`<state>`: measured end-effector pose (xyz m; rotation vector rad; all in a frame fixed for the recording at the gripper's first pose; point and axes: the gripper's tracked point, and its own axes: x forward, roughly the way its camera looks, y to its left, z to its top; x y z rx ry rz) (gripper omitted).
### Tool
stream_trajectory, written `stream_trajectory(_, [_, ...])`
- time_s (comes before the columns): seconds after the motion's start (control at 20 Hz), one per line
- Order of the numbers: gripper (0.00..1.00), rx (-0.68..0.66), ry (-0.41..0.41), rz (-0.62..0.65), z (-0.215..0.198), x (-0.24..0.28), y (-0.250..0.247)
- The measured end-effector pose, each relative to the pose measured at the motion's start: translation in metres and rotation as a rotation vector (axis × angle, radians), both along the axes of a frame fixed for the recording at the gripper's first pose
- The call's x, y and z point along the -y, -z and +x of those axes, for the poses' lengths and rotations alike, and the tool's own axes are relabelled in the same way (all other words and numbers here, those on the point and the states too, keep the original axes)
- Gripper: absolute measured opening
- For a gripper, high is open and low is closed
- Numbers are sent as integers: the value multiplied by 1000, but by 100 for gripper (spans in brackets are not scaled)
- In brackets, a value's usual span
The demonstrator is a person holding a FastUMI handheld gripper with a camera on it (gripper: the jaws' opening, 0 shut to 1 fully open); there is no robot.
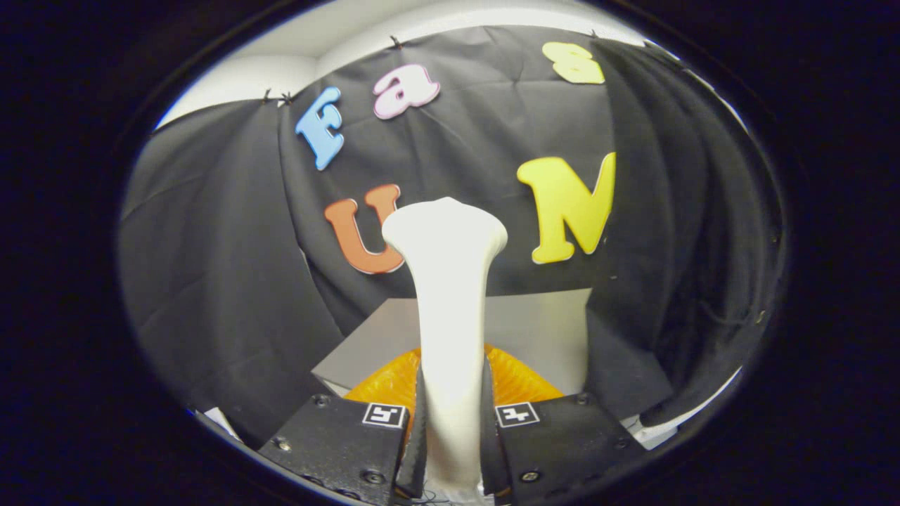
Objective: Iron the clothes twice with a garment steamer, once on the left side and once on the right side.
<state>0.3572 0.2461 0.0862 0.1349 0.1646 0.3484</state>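
Upright between the fingers stands the garment steamer (450, 309), a cream-white body that rises from the gripper (452, 450) and flares into a wider head at its top. Both fingers press against its lower handle, one on each side, so the gripper is clamped on it. Just behind the steamer's base, partly hidden by it and by the fingers, lies an orange garment (517, 383) with a fine ribbed or mesh look. Beyond that garment a pale grey panel (541, 330) spreads to either side of the steamer; whether it is a board or a surface cannot be told. Black cloth (211, 267) hangs behind the steamer's head as the booth's wall.
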Motion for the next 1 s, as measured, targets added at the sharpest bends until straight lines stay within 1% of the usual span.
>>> stream_trajectory(0.15, [33, 58, 23, 30, -58, 44, -20])
stream_trajectory(0.3, [33, 100, 54, 70, -105, 86, -37])
stream_trajectory(0.5, [33, 158, 161, 101, -150, 160, -61])
stream_trajectory(0.75, [33, 215, 285, 80, -171, 236, -80])
stream_trajectory(0.85, [33, 234, 328, 62, -172, 261, -84])
stream_trajectory(1.0, [33, 235, 363, 54, -162, 283, -86])
